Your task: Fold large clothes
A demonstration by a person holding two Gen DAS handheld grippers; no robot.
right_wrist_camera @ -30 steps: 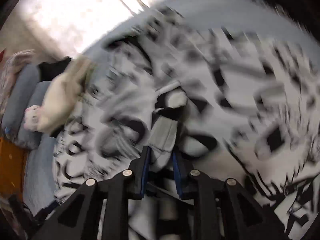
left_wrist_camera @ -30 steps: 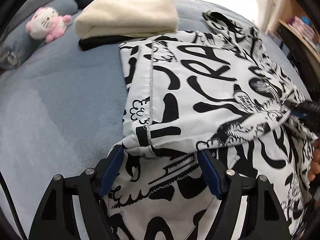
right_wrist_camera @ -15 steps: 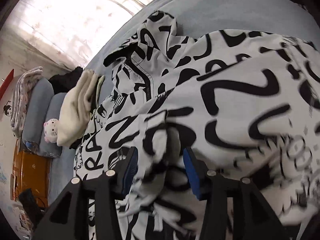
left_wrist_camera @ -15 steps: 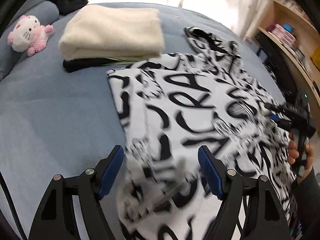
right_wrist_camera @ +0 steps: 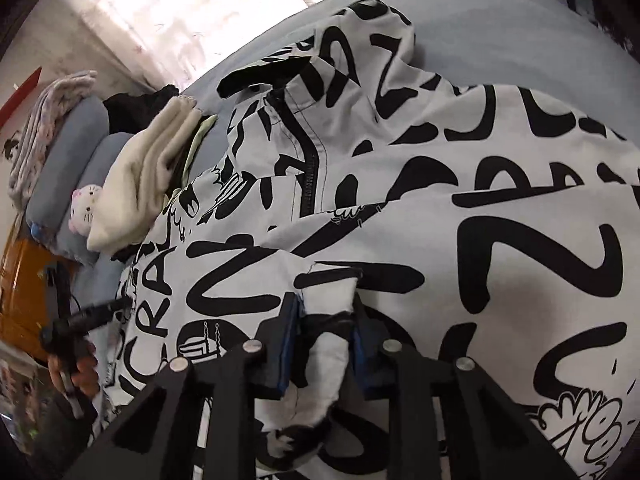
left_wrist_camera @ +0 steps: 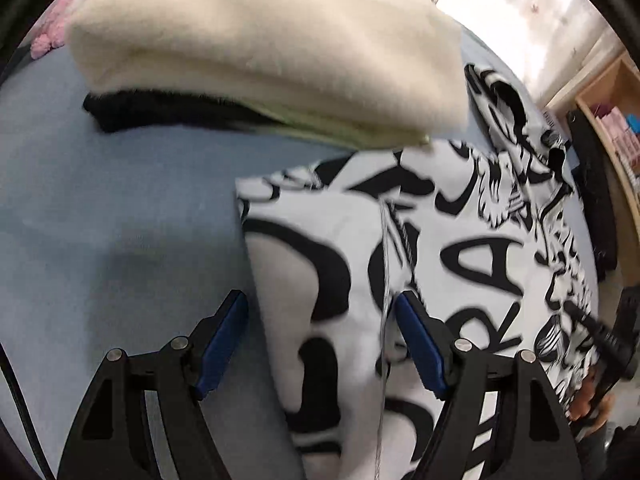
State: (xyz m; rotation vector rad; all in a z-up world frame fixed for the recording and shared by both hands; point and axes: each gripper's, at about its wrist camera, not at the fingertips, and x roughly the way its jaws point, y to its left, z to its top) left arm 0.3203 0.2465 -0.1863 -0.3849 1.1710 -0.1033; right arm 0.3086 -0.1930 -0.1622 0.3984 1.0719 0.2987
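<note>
1. One jacket [right_wrist_camera: 460, 200], large, white with bold black lettering and doodles, smooth woven cloth; spread over the blue bed [left_wrist_camera: 100, 208], partly folded, one black zip [right_wrist_camera: 310, 168] running up towards its collar. A stitched seam [left_wrist_camera: 384, 280] shows in the left wrist view.
2. One left gripper [left_wrist_camera: 320, 336], two black fingers with blue pads [left_wrist_camera: 222, 340]; jaws spread wide and closing slightly, poised over the folded edge of the jacket, the pads not pressing on the cloth.
3. One right gripper [right_wrist_camera: 324, 340], same make; jaws closing to a narrow gap, pinching a bunched fold of the jacket between the blue pads.
4. One cream garment [left_wrist_camera: 260, 48], thick, fleecy, folded into a soft slab; lies on top of a black garment [left_wrist_camera: 160, 112], also fuzzy, at the far edge of the jacket.
5. One plush toy [right_wrist_camera: 86, 210], white and pink, cat-shaped, lying just beside the cream garment.
6. Two grey-blue bolster cushions [right_wrist_camera: 68, 148], rounded, along the bed's far side; one pale patterned blanket [right_wrist_camera: 44, 120] draped on them.
7. One wooden shelf unit [left_wrist_camera: 612, 120], open-fronted, beyond the bed.
8. One hand [right_wrist_camera: 76, 372] seen holding the left gripper's handle.
</note>
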